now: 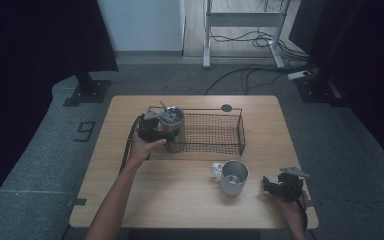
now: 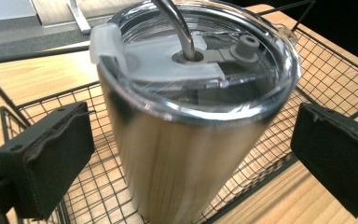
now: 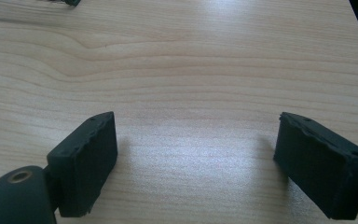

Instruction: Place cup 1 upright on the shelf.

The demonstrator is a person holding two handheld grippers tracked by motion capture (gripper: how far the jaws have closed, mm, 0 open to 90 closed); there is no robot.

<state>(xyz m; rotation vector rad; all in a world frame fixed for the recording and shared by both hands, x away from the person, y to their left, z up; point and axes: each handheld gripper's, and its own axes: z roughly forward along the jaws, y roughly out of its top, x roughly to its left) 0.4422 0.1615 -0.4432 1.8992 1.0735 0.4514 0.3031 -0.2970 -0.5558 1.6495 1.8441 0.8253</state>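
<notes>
Tumbler (image 2: 186, 140) stands in the wire basket (image 1: 230, 131); our left gripper (image 2: 191, 154) brackets it spread, right gripper (image 3: 196, 163) spread, idle; mug (image 1: 233, 176) remains outside.

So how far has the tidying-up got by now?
The lidded steel tumbler with a straw stands inside the black wire basket. The left gripper sits around it, jaws apart, pads off its sides. The open steel mug waits on the wooden table, beside the idle right gripper.
</notes>
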